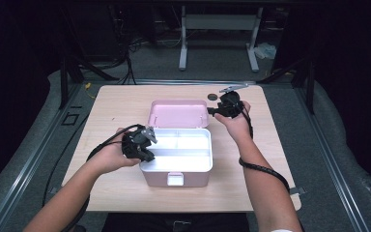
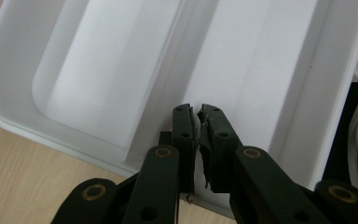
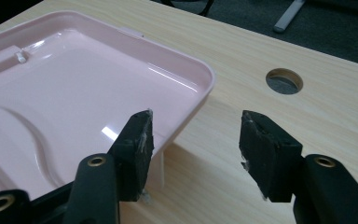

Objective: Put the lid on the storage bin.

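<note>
We see one glossy pink plastic box point(image 1: 176, 176) with rounded corners near the front edge of the pale wood-grain table point(image 1: 116, 104), its long axis running left to right. Its white plastic tray point(image 1: 186, 150) has three smooth compartments; the pink lid point(image 1: 178, 113) lies open toward the far edge. The left gripper point(image 2: 196, 109) is closed over the tray, holding nothing. The right gripper point(image 3: 196, 135) stands open, empty, beside the lid's corner.

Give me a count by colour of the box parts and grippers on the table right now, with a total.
Pink: 2, the box base and the open lid
White: 1, the divided tray
Black: 2, the left gripper and the right gripper
Total: 5
</note>
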A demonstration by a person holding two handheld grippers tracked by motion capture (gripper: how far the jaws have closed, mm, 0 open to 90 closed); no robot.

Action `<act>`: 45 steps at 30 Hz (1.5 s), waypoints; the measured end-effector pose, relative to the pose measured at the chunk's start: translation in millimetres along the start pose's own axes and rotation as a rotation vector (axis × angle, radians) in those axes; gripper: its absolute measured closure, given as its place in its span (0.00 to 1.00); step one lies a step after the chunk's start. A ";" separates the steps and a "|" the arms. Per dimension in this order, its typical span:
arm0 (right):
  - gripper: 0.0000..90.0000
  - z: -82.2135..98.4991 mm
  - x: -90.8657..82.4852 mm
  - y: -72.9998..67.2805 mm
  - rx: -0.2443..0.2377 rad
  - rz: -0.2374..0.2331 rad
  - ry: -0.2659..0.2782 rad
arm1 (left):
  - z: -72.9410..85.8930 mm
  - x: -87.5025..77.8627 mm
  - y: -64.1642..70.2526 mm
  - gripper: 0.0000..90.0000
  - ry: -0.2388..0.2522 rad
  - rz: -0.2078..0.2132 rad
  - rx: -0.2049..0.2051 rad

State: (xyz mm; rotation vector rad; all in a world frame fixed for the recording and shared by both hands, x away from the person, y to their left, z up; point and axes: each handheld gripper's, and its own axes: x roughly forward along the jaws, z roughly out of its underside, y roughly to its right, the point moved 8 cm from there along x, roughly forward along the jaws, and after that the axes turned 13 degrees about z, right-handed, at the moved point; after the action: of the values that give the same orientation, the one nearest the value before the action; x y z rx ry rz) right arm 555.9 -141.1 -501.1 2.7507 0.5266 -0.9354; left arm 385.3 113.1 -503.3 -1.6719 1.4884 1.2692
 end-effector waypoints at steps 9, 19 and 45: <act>0.51 -6.4 19.1 -12.1 -0.023 0.002 -0.021 | 0.3 0.0 0.1 0.93 0.004 0.000 0.001; 0.67 -12.3 54.4 -12.4 -0.034 0.049 -0.093 | 0.3 -0.1 -0.3 0.93 0.005 0.005 -0.001; 0.89 -25.5 74.6 -9.4 -0.072 0.099 -0.149 | 1.1 -0.2 -0.5 0.94 0.023 0.013 0.004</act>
State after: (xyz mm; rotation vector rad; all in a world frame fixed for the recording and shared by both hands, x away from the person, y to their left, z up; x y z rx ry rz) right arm 621.3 -105.0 -527.8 2.5912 0.3871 -1.0643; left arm 385.5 114.3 -503.7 -1.6821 1.5171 1.2564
